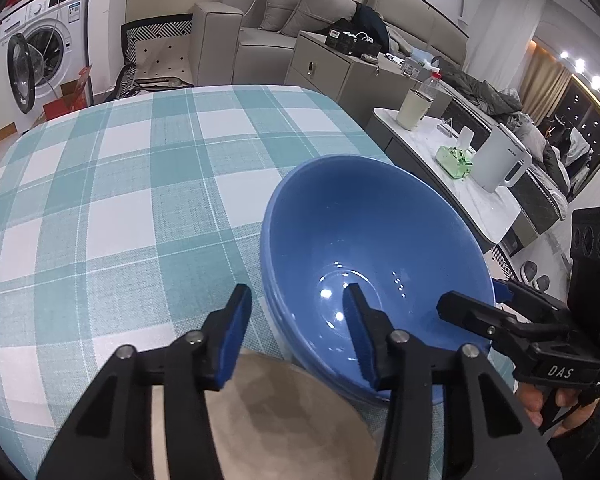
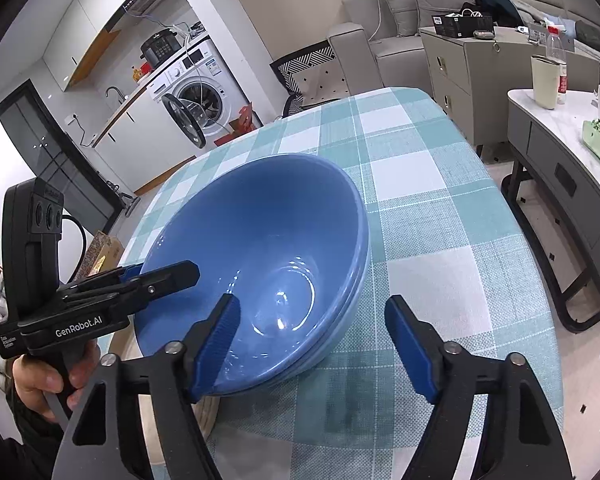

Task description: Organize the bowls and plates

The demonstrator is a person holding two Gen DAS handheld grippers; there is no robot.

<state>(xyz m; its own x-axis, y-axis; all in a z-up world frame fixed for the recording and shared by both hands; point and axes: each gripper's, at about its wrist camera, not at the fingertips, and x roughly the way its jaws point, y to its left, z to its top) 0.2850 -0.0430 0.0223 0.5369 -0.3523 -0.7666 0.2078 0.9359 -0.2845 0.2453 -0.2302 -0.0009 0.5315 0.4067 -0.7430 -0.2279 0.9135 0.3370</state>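
Two views differ: only the left wrist shows the white kettle [image 1: 500, 162]. Stacked blue bowls [image 1: 372, 264] sit tilted on the checked tablecloth [image 1: 120, 200]. Left gripper [image 1: 296, 332] and right gripper [image 2: 312, 344] each straddle the rim, jaws partly open, no visible clamping.

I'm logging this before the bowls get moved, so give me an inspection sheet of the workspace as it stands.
Surface: table under teal checked tablecloth.
Job's things: nested blue bowls; beige plate at near edge.
Clutter: nothing seen on the cloth.
Grippers: left gripper and right gripper open, each straddling the bowls' rim.
Cables: black cable behind left gripper.
Surroundings: washing machine, sofa, side table with white kettle.
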